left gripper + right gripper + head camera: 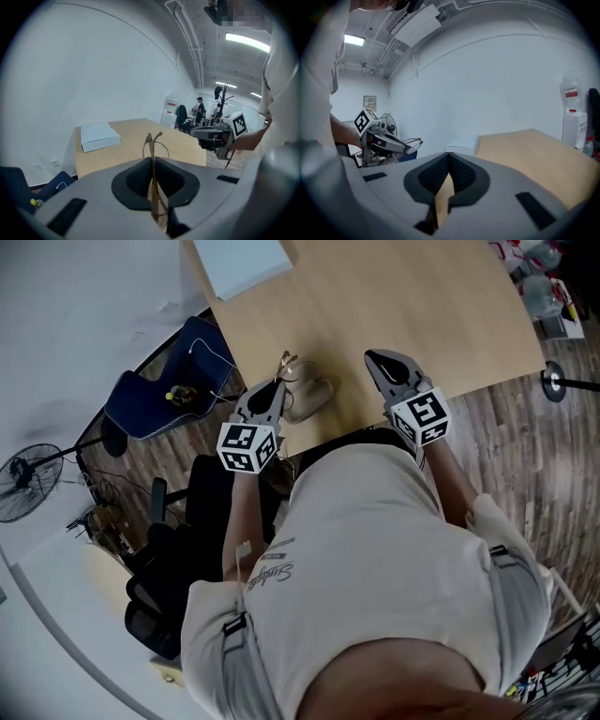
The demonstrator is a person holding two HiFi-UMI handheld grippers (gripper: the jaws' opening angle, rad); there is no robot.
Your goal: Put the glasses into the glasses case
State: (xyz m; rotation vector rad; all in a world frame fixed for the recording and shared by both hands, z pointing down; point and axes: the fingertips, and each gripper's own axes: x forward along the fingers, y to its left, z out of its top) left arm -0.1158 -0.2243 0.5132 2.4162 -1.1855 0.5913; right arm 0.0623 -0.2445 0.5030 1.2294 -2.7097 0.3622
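Both grippers are closed; our left gripper (153,164) clamps the glasses (152,143) beside the glasses case (314,396), ready for insertion; our right gripper (449,159), empty, hangs near, probably to steady it.

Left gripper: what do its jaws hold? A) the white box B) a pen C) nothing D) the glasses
D: the left gripper has its jaws shut on the glasses, whose thin metal frame sticks out ahead of them.
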